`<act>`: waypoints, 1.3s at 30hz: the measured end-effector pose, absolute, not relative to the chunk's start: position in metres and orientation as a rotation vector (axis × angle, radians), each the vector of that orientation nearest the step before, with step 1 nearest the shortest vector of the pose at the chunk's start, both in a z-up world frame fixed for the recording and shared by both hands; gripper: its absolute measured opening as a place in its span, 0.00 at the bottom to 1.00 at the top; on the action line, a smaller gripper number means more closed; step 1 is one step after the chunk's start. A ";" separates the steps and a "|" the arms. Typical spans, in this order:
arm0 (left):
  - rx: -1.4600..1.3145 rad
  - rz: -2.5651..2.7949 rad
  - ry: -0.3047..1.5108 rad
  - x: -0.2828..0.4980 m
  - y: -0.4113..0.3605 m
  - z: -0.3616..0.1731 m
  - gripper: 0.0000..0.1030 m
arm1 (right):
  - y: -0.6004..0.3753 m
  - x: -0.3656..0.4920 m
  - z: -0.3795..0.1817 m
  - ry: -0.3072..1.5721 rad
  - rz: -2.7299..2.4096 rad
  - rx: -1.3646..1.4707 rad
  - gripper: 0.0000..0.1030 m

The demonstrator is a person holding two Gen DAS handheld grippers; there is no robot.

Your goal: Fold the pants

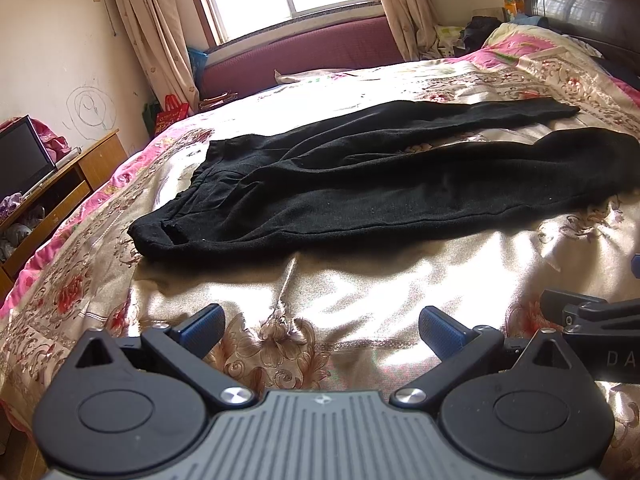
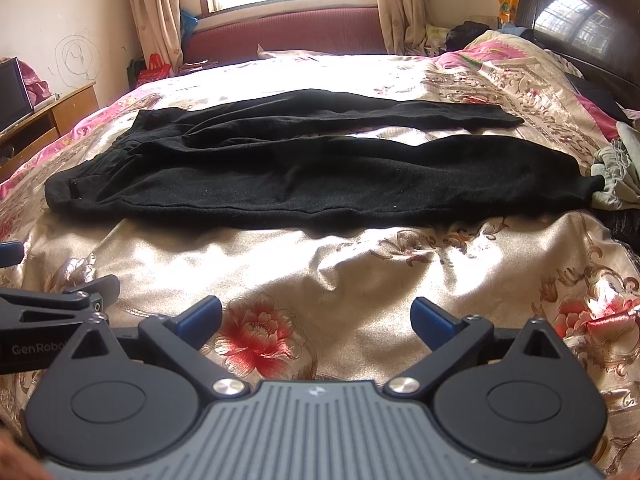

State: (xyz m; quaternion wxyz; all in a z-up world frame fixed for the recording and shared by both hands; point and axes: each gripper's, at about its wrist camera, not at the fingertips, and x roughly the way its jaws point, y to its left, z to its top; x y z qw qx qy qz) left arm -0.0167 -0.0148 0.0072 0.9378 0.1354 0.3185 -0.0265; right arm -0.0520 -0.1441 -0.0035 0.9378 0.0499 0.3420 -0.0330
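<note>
Black pants [image 1: 360, 184] lie flat on the floral bedspread [image 1: 360, 280], waistband to the left, both legs stretched to the right with a gap between them. They also show in the right wrist view [image 2: 304, 176]. My left gripper [image 1: 322, 330] is open and empty, above the bedspread short of the pants' near edge. My right gripper [image 2: 316, 320] is open and empty, also short of the near edge. The right gripper's body shows at the right edge of the left wrist view [image 1: 592, 316].
A wooden TV stand [image 1: 60, 184] with a screen stands left of the bed. A dark headboard [image 2: 580, 24] and piled clothes are at the right. A light garment [image 2: 616, 180] lies by the near leg's cuff. A window and maroon bench [image 2: 288, 32] are behind.
</note>
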 end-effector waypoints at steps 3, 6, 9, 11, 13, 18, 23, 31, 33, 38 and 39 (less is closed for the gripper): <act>0.278 -0.055 0.651 -0.016 -0.016 0.008 1.00 | -0.144 -0.051 -0.004 0.700 -0.067 0.100 0.97; 0.277 -0.060 0.651 -0.016 -0.016 0.009 1.00 | -0.143 -0.052 -0.004 0.700 -0.070 0.099 0.97; 0.272 -0.065 0.649 -0.016 -0.016 0.010 1.00 | -0.143 -0.052 -0.002 0.701 -0.074 0.099 0.97; 0.272 -0.066 0.646 -0.017 -0.015 0.011 1.00 | -0.142 -0.052 -0.001 0.700 -0.074 0.092 0.97; 0.268 -0.064 0.642 -0.017 -0.014 0.012 1.00 | -0.140 -0.052 0.002 0.695 -0.074 0.082 0.97; 0.256 -0.053 0.633 -0.013 -0.011 0.015 1.00 | -0.136 -0.049 0.005 0.691 -0.056 0.069 0.97; 0.235 -0.072 0.639 -0.005 -0.009 0.015 1.00 | -0.134 -0.043 0.005 0.686 -0.048 0.047 0.96; 0.243 -0.103 0.636 0.017 -0.017 0.010 1.00 | -0.140 -0.029 0.002 0.709 -0.056 0.083 0.97; 0.244 -0.109 0.639 0.023 -0.018 0.008 1.00 | -0.140 -0.025 0.000 0.715 -0.059 0.086 0.97; 0.246 -0.115 0.644 0.032 -0.021 0.004 1.00 | -0.142 -0.019 -0.001 0.719 -0.067 0.100 0.97; 0.248 -0.114 0.642 0.032 -0.022 0.004 1.00 | -0.142 -0.018 -0.001 0.718 -0.068 0.098 0.97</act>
